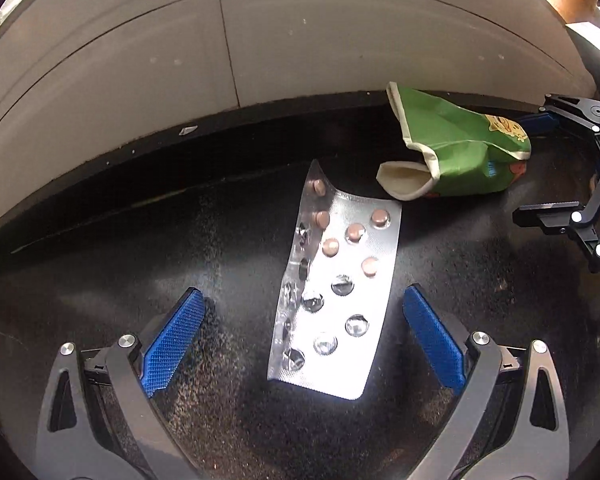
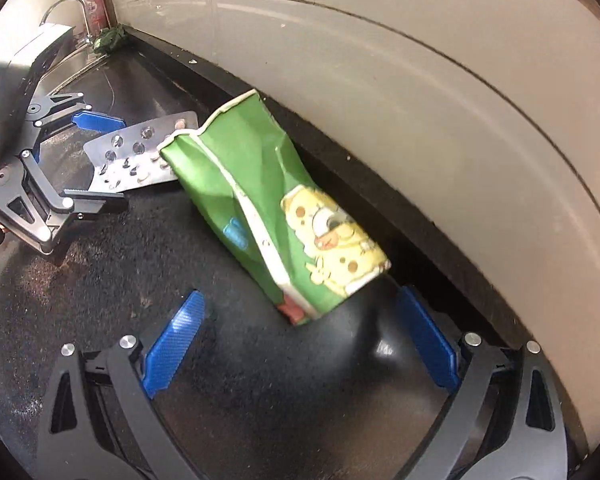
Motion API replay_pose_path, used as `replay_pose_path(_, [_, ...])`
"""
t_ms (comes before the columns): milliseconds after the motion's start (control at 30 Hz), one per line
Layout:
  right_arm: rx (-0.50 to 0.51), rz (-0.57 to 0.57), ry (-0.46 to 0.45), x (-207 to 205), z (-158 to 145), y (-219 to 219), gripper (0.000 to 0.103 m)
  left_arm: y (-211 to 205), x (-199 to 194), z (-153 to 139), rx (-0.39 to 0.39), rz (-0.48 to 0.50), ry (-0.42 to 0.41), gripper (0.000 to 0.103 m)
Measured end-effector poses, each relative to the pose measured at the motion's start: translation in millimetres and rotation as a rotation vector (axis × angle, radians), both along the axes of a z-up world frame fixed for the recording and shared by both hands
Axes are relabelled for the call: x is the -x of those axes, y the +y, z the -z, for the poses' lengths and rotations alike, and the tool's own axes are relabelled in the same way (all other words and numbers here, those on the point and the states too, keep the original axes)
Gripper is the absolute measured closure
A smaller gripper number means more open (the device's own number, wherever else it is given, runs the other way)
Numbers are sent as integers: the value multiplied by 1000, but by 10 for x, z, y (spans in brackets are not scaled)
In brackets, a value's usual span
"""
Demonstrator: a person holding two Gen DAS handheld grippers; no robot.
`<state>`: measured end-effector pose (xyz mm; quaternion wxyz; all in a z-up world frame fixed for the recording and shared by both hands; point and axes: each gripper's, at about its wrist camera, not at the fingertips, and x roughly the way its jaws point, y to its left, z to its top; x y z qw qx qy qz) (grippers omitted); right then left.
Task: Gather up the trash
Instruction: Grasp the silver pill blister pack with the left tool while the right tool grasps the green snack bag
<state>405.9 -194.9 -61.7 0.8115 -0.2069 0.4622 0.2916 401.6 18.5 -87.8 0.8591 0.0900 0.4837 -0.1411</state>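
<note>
A silver pill blister pack lies on the black countertop, partly used, with a few pink pills left in it. My left gripper is open, its blue fingers either side of the pack's near end. A crumpled green snack bag lies beyond it by the wall. In the right wrist view the green bag lies ahead of my open right gripper, its near end between the fingers. The blister pack and left gripper show at the left there. The right gripper shows at the right edge of the left wrist view.
A pale tiled wall runs along the back of the counter. A sink with a tap and a green thing sit at the far left end of the counter.
</note>
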Motion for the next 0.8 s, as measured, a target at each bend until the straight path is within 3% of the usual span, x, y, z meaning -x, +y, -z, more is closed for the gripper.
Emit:
replay_pose_path(133, [-41, -44, 24, -25, -59, 84, 15, -19, -72, 4, 2, 2, -10, 6])
replay_pose_path(267, [33, -160, 15, 252, -69, 197, 20, 7, 3, 2, 7, 30, -25, 6])
replay_pose_path(333, [75, -164, -35, 304, -82, 229, 20, 33, 31, 7, 14, 47, -40, 6])
replay_pose_path(533, [34, -93, 8, -11, -66, 334, 20, -90, -66, 49, 15, 48, -57, 8])
replay_pose_path(567, [46, -94, 14, -44, -29, 377, 22, -112, -56, 39, 18, 51, -59, 12])
replay_pose_path(600, [54, -96, 27, -66, 15, 416, 35, -124, -28, 28, 19, 57, -65, 16])
replay_pose_path(667, [39, -77, 27, -76, 47, 422, 38, -153, 41, -13, 19, 81, -77, 48])
replay_pose_path(700, [20, -70, 33, -55, 43, 418, 42, -205, 66, -28, 11, 89, -82, 57])
replay_pose_path(800, [25, -40, 20, 94, 31, 439, 43, -292, 158, -49, -18, 98, -82, 62])
